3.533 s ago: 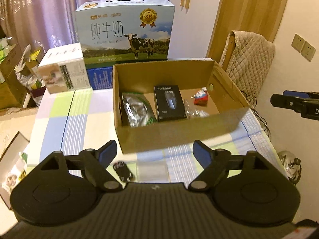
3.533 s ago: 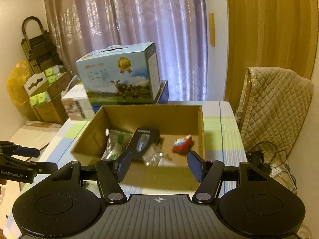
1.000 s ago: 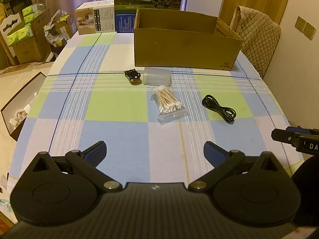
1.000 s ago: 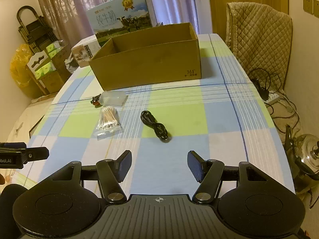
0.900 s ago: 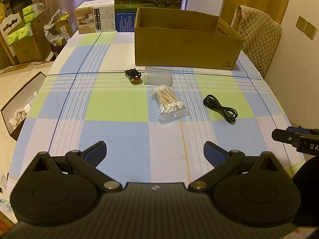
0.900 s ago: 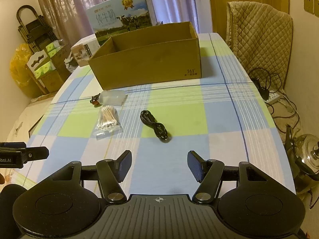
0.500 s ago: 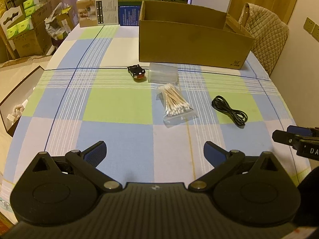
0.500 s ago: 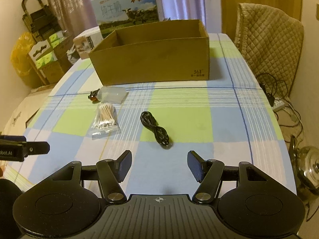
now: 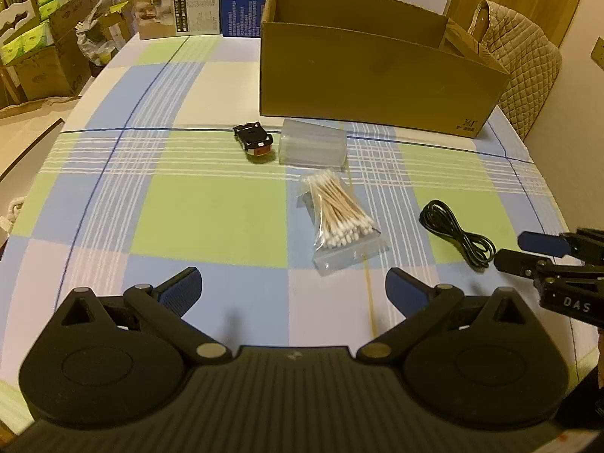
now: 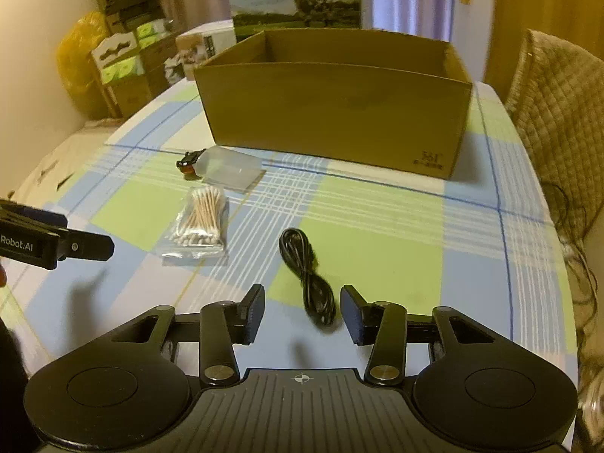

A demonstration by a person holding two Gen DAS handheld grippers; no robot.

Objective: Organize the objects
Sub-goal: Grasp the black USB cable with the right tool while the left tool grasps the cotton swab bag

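The black cable, a light, limp coil lying on the checked tablecloth between the 2 spread fingers of the right gripper, looks best pinched across its bundled middle, while the left gripper hovers open, empty.

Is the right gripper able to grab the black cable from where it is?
Probably yes. The right gripper is open, with the near end of the black cable lying between its fingers on the tablecloth, and nothing sits in the way.
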